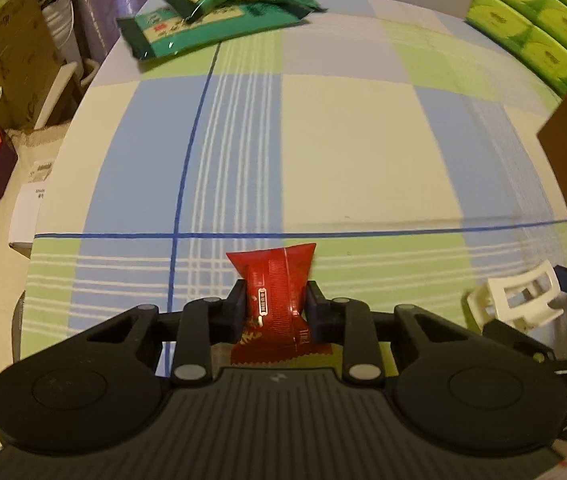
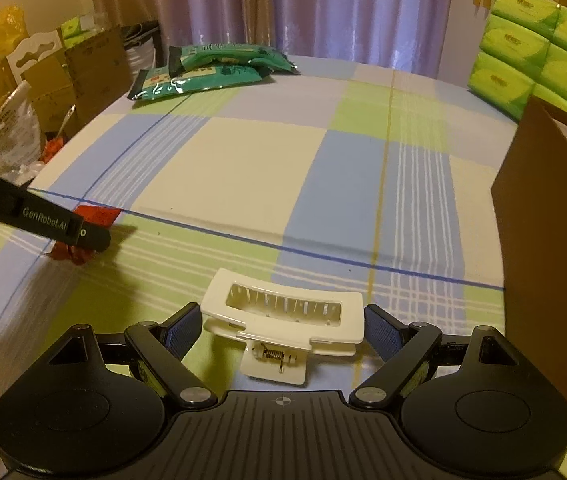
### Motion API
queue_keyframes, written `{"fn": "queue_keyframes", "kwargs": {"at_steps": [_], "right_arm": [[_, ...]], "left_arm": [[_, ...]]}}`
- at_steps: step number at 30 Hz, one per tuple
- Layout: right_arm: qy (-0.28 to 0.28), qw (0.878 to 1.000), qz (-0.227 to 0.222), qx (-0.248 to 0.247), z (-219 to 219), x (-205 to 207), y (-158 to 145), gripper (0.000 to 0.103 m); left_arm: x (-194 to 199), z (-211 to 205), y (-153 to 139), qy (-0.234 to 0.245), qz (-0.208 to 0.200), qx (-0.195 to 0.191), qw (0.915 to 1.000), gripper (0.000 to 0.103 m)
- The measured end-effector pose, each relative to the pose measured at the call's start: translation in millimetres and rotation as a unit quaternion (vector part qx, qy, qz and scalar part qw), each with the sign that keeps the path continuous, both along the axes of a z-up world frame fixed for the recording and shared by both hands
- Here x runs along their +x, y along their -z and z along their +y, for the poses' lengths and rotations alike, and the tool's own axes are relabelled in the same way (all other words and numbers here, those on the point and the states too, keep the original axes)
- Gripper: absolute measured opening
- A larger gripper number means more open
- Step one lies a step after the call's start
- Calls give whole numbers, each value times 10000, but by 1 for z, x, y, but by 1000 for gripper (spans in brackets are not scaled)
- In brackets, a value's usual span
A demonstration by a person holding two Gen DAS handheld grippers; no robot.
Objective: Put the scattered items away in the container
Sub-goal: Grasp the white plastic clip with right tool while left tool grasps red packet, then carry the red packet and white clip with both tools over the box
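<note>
Left hand-held gripper [image 1: 273, 308] pinches a red snack packet [image 1: 277, 300] between its two dark fingers, the packet's waist squeezed in and its crimped ends flaring out above and below. Right hand-held gripper [image 2: 279, 330] stands spread wide, its blue-padded fingers [image 2: 179, 332] on either side of a white hair claw clip [image 2: 283, 320] without touching it; the clip rests on the checked cloth of the counter [image 2: 243, 152] (pale yellow, blue and green squares with thin blue lines). From the right wrist view the left gripper's side shows at the left edge, with the red packet partly hidden behind it. A brown cardboard box [image 2: 551, 248] stands at the right edge of the counter, near the clip. Two green packets [image 1: 211, 16] lie overlapped at the far end of the counter, well apart from both grippers. Stacked lime-green tissue packs [image 2: 531, 52] sit behind the box.
</note>
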State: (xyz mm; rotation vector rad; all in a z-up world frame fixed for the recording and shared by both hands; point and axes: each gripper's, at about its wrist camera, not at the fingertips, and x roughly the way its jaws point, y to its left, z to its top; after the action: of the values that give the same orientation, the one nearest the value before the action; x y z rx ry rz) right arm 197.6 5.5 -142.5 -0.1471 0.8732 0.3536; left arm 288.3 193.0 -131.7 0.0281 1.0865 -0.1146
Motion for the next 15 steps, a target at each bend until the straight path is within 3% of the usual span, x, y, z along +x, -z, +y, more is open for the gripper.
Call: {"fn": "queue_keyframes", "kwargs": {"at_steps": [15], "right_arm": [[-197, 9975, -251, 630, -60, -46, -65, 84]], "left_arm": [[-60, -71, -80, 582, -778, -314, 9948, 24]]}}
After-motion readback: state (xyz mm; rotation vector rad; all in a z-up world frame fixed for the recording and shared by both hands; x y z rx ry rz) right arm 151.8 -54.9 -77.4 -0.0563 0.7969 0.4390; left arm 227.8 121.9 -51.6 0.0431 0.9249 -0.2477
